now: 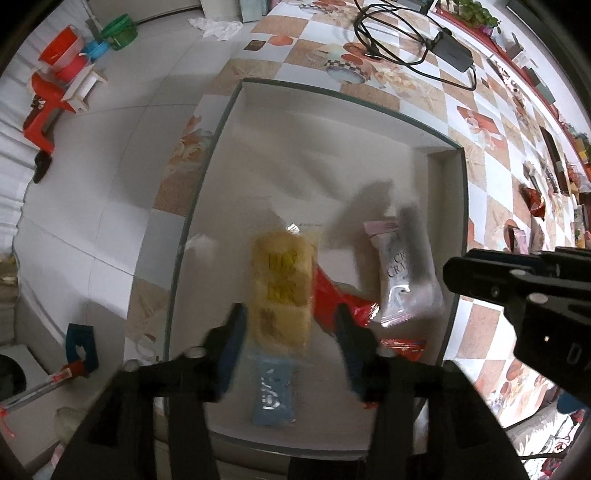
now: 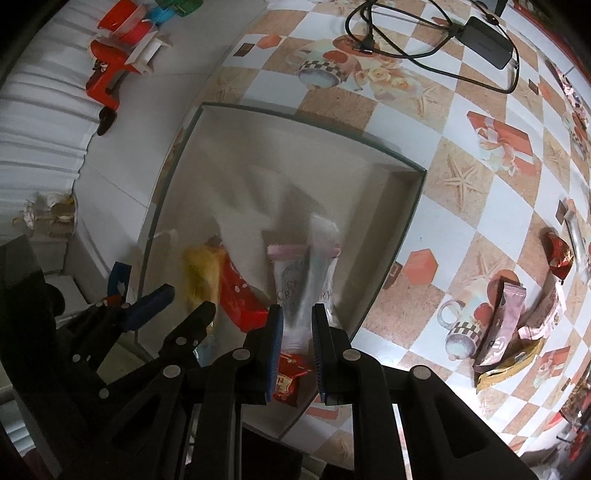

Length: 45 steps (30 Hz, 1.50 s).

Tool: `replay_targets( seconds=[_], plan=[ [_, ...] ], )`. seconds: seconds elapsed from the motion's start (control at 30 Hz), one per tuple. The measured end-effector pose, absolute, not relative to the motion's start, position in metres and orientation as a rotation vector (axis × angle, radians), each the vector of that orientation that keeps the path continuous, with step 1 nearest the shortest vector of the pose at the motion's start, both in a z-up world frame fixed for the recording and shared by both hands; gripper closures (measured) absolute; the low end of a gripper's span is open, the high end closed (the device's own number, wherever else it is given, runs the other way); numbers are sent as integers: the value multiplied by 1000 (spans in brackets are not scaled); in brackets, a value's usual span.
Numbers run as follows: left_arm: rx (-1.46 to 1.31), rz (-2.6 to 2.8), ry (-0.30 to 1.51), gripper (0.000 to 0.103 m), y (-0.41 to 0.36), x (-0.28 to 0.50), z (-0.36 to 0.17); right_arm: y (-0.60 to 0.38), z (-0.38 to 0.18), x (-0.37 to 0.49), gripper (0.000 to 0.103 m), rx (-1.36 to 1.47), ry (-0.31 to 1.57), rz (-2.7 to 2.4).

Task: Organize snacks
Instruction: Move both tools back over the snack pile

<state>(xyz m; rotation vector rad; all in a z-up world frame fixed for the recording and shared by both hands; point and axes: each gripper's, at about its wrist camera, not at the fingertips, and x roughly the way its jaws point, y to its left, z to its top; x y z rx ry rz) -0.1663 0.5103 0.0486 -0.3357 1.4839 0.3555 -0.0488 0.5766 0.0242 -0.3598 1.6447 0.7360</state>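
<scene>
- A shallow white tray (image 1: 332,122) with a green-tinted rim is seen in the centre of both views, resting on the desk (image 1: 491,184), which is covered by a checkered cloth printed with cups and starfish.
- The left gripper (image 1: 291,343) is located at the bottom centre of the left wrist view, over the near part of the tray. Its fingers are spread apart and are blurred.
- A yellow snack pack (image 1: 282,291) is seen between the spread fingers of the left gripper. Contact with either finger cannot be determined because of the blur.
- A blue packet (image 1: 273,391) is seen just below the yellow snack pack, near the tray's lower edge.
- A red wrapper (image 1: 338,297) is seen in the tray, just right of the yellow snack pack and partly under it.
- The right gripper (image 2: 297,343) is located at the bottom centre of the right wrist view. Its fingers are brought close together on the lower end of a white and pink snack packet (image 2: 304,280), which is pinched between the blue pads.
- A second red packet (image 2: 290,376) is seen below the right gripper, at the tray's near edge.
- Further snacks are seen at the right of the right wrist view, on the desk and well apart from the tray: a pink bar (image 2: 504,317), a gold packet (image 2: 513,363) and a red foil wrapper (image 2: 559,256).
- A black power adapter (image 2: 485,35) with its cable is seen at the upper right.
</scene>
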Motion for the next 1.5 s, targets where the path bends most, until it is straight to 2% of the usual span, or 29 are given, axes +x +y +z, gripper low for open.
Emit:
replay_targets(
  seconds=[0.1,0.33,0.37,0.4,0.43,0.47,0.9,1.17,1.5],
  plan=[
    [-325,365,1476,30,508,-167,51,573,23,-50,86,-361,1656,735],
    [-309,372,1492,24,502,-166,52,555,19,-49,85,-341,1682,701],
    [-308,372,1495,24,501,-166,51,552,19,-49,71,-339,1684,695],
    [-306,372,1497,24,500,-166,51,549,19,-48,35,-333,1680,687],
    [-304,372,1500,24,499,-168,52,545,21,-46,19,-320,1667,679],
    [-303,372,1502,24,498,-168,52,542,24,-45,9,-308,1655,676],
    [-264,380,1551,24,473,-178,54,469,8,-32,9,-243,1732,544],
    [-205,380,1582,24,452,-175,58,384,-28,-22,9,31,1877,339],
    [-120,369,1570,24,429,-157,75,323,-49,-21,9,195,1936,241]
  ],
)
